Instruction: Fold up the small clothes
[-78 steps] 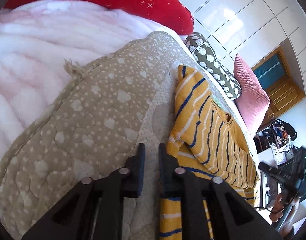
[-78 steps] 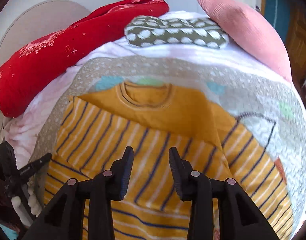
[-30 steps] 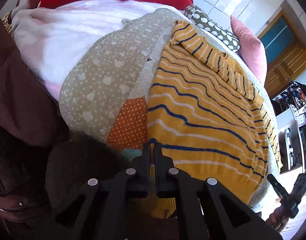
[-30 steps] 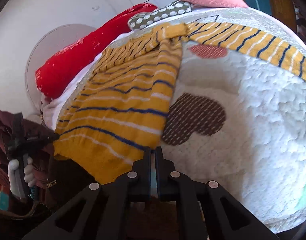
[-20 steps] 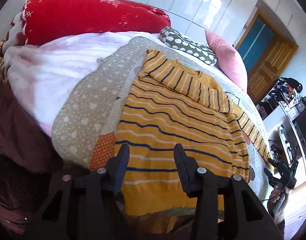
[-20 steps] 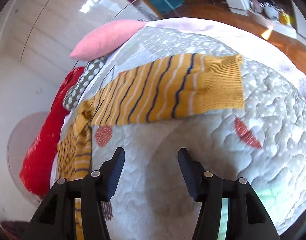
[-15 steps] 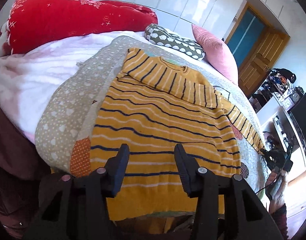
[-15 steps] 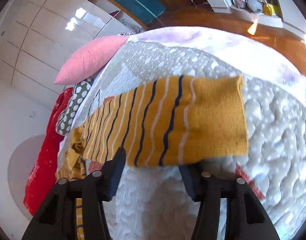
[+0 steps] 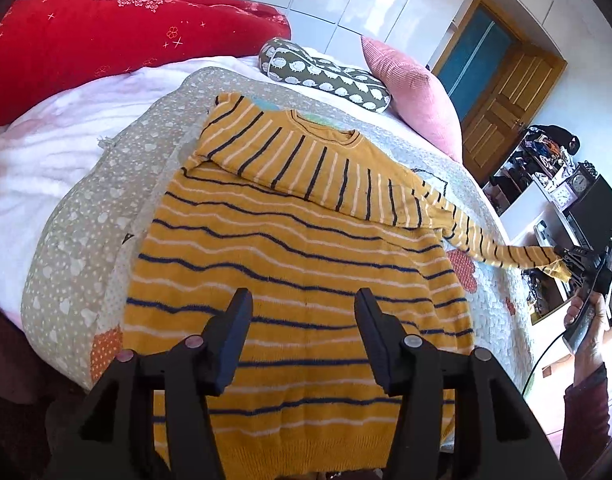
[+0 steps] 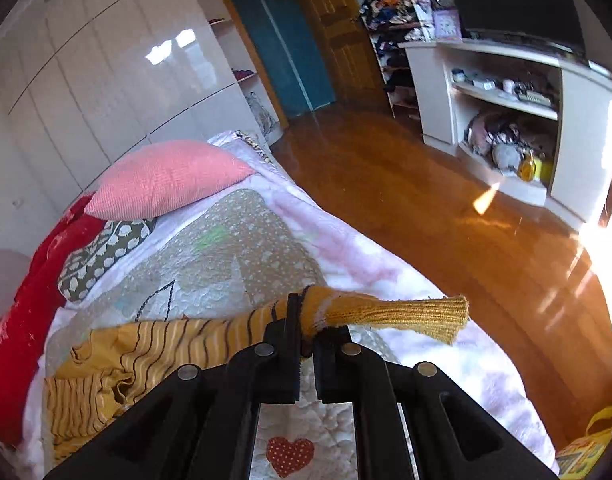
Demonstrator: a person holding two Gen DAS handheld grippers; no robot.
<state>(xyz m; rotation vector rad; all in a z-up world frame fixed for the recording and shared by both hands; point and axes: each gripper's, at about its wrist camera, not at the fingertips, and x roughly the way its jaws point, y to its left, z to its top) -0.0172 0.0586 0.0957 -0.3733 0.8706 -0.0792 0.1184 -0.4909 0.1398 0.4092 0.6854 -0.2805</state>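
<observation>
Sweater [image 9: 302,264], mustard yellow with navy and white stripes, lies front-down across the quilt [image 9: 86,232] on the bed, one sleeve already folded over its back. Left claw [image 9: 302,316] hangs above the hem, its jaws having just been opening, nothing between them. Right claw [image 10: 306,324] is pinched tight on the other sleeve's cuff [image 10: 401,314], lifted clear of the quilt.

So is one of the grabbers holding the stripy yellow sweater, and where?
Yes. The right gripper is shut on the sweater, pinching the sleeve near its cuff. The left gripper is open and holds nothing.
</observation>
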